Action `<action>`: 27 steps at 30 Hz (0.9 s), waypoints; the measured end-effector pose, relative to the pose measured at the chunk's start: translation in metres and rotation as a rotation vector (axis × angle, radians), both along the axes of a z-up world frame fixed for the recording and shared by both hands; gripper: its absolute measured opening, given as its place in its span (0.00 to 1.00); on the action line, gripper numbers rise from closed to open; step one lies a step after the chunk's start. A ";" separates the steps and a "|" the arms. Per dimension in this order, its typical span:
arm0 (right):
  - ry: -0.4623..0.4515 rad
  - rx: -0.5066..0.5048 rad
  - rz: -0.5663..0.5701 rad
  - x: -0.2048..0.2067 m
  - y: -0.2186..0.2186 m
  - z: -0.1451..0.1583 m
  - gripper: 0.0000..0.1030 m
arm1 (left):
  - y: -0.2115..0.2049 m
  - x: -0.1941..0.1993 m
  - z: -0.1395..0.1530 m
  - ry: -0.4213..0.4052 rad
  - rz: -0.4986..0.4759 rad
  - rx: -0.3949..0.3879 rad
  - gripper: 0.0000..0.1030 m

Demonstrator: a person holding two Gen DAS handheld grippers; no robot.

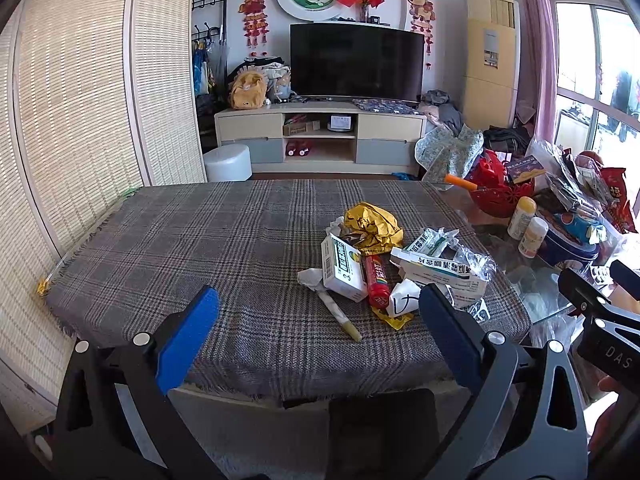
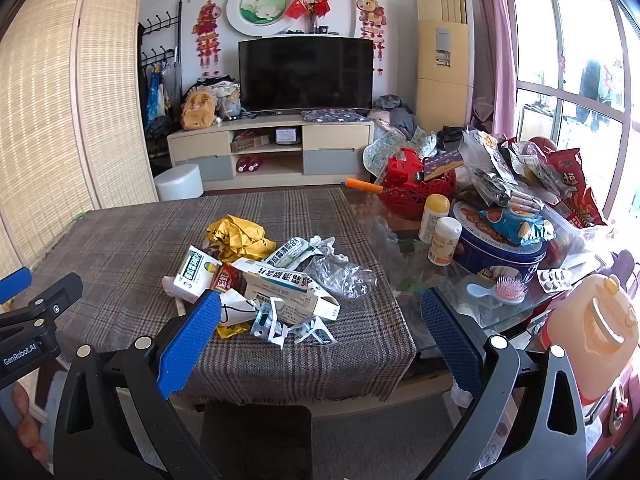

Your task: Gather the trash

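A heap of trash lies on the plaid cloth (image 1: 224,248): a crumpled gold foil wrapper (image 1: 374,222) (image 2: 238,236), a white and green medicine box (image 1: 344,268) (image 2: 196,274), a red tube wrapper (image 1: 378,282), a flattened long carton (image 1: 440,272) (image 2: 288,286), clear crinkled plastic (image 2: 340,274), torn paper scraps (image 2: 276,326) and a yellow-tipped paper stick (image 1: 340,314). My left gripper (image 1: 320,316) hangs open above the near edge, in front of the heap. My right gripper (image 2: 320,314) is open too, its blue left finger (image 2: 192,340) just before the heap.
To the right, the glass table (image 2: 404,240) carries a blue biscuit tin (image 2: 500,248), two yellow-capped bottles (image 2: 442,240), a red basket (image 2: 412,184), snack bags, a pink hairbrush (image 2: 504,290) and an orange jug (image 2: 600,328). A woven screen (image 1: 80,120) stands left; a TV cabinet behind.
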State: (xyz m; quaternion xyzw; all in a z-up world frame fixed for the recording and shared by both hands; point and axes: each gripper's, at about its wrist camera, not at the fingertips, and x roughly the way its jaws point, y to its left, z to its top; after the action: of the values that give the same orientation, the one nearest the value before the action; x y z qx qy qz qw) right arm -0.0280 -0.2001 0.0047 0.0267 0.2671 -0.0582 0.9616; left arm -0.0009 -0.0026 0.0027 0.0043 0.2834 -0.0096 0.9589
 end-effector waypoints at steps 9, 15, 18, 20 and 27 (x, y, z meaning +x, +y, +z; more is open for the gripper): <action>0.008 0.011 -0.001 0.001 -0.005 0.001 0.97 | 0.000 0.000 -0.002 0.005 0.003 -0.005 0.92; 0.048 0.077 0.018 0.007 -0.014 -0.004 0.97 | 0.005 0.003 -0.005 0.024 0.010 -0.021 0.92; 0.064 0.077 0.022 0.013 -0.015 -0.008 0.97 | 0.008 0.007 -0.008 0.036 -0.013 -0.034 0.92; 0.059 0.086 0.035 0.015 -0.015 -0.010 0.97 | 0.009 0.011 -0.010 0.039 -0.022 -0.038 0.92; 0.099 0.110 0.077 0.035 -0.016 -0.016 0.97 | 0.009 0.026 -0.014 0.054 -0.010 0.053 0.92</action>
State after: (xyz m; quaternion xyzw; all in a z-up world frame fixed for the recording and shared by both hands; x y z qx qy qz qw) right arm 0.0067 -0.2158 -0.0114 0.0665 0.3177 -0.0077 0.9458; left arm 0.0250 0.0060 -0.0115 0.0311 0.3093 -0.0070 0.9504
